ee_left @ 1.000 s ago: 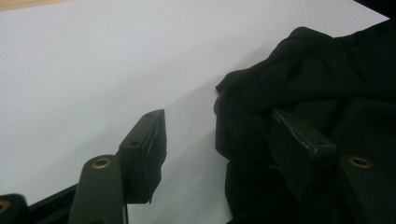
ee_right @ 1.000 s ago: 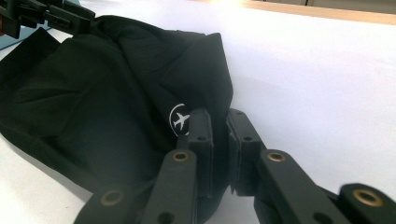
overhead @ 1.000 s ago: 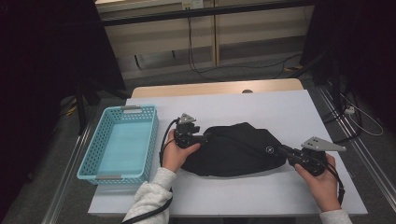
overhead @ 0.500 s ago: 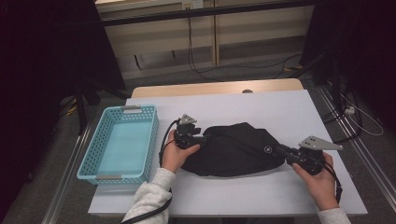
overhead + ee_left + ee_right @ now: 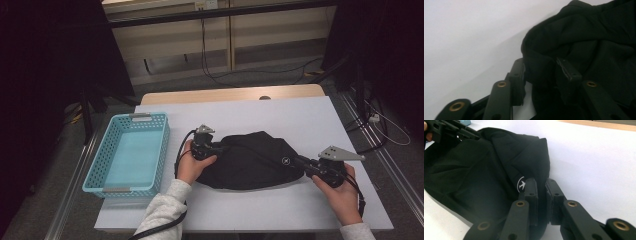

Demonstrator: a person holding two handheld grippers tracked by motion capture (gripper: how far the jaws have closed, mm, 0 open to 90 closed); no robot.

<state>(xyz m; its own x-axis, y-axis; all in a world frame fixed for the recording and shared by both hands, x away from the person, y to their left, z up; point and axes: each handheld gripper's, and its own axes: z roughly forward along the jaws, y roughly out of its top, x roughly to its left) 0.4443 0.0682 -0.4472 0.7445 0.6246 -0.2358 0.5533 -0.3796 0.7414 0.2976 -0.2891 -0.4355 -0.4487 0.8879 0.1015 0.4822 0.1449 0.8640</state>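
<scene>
The black cloth [image 5: 252, 160] is clamped at one end by the right gripper [image 5: 541, 187] — the left gripper [image 5: 540, 72], just closing on the other, must be pinched firmly before any lift.

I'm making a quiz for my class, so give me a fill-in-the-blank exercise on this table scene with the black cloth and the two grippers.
1. The black cloth lies on the white table to the ____ of the basket in the high view.
2. The colour of the basket is light ____.
3. The right gripper is shut on the cloth beside a round white logo showing an ____.
4. A fold of cloth sits between the jaws of the left gripper, which have just been ____.

Missing words: right; blue; airplane; closing
</scene>
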